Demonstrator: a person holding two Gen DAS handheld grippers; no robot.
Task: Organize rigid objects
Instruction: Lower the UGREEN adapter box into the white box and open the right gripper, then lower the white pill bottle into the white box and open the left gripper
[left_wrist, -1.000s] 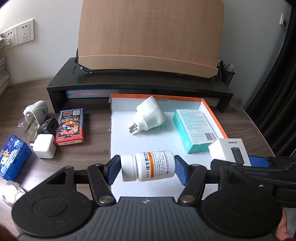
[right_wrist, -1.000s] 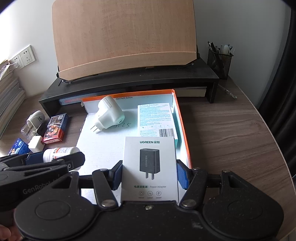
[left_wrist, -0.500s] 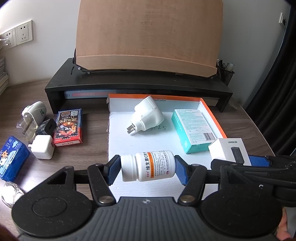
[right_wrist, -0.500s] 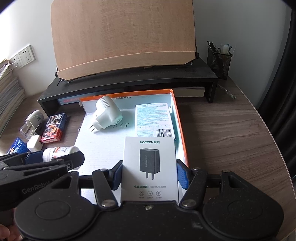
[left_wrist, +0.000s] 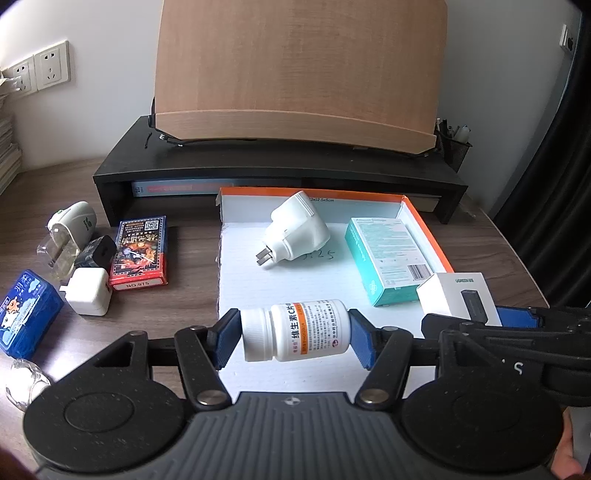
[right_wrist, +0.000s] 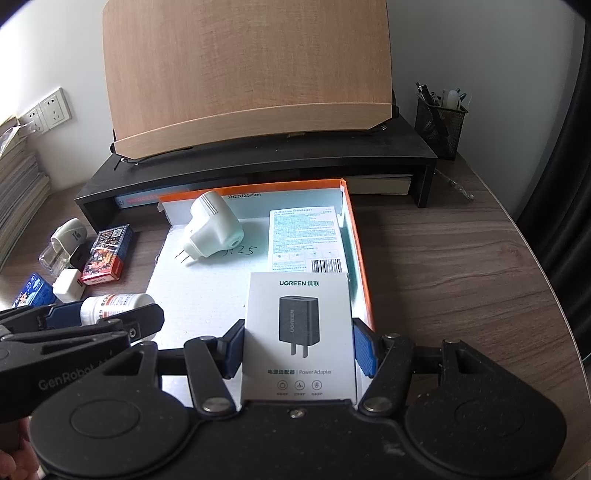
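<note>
My left gripper (left_wrist: 294, 338) is shut on a white pill bottle (left_wrist: 295, 329) lying crosswise between its blue pads, over the near part of an orange-rimmed box lid (left_wrist: 428, 236). My right gripper (right_wrist: 299, 345) is shut on a white power adapter box (right_wrist: 298, 332), held over the lid's near right corner (right_wrist: 364, 280). Inside the lid lie a white plug adapter (left_wrist: 295, 229) (right_wrist: 214, 229) and a teal bandage box (left_wrist: 388, 254) (right_wrist: 304, 236). The right gripper with its box (left_wrist: 458, 295) shows at the right of the left wrist view; the left gripper and bottle (right_wrist: 110, 302) show at the left of the right wrist view.
Left of the lid lie a deck of cards (left_wrist: 140, 251), a white charger cube (left_wrist: 88, 291), a black cube (left_wrist: 96, 253), a green-and-white plug-in device (left_wrist: 68, 229), and a blue pack (left_wrist: 24, 314). A black monitor riser (left_wrist: 277, 173) with a wooden board stands behind; a pen cup (right_wrist: 439, 118) is far right.
</note>
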